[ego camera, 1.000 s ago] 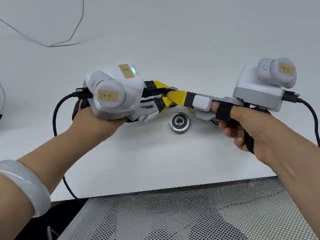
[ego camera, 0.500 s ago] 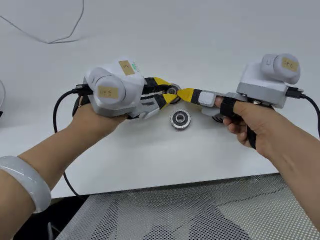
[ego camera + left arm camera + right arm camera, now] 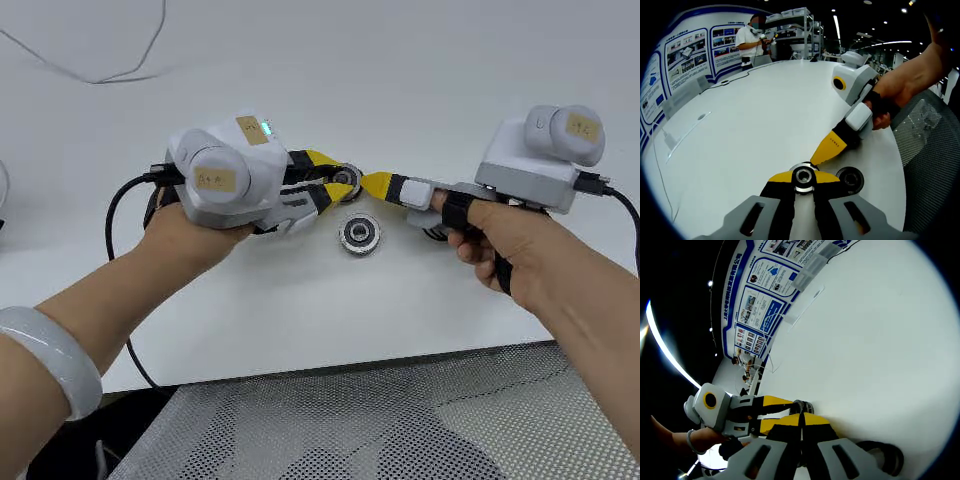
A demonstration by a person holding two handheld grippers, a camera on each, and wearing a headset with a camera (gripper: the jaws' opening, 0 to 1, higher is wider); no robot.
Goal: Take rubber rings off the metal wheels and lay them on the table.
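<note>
Left gripper (image 3: pixel 332 177), right gripper (image 3: pixel 376 186) — two wheels (image 3: pixel 359 233)

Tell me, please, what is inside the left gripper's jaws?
A metal wheel, clamped between the yellow tips of the left gripper; the right gripper touches its rim. The jaws hide any rubber ring on it.
</note>
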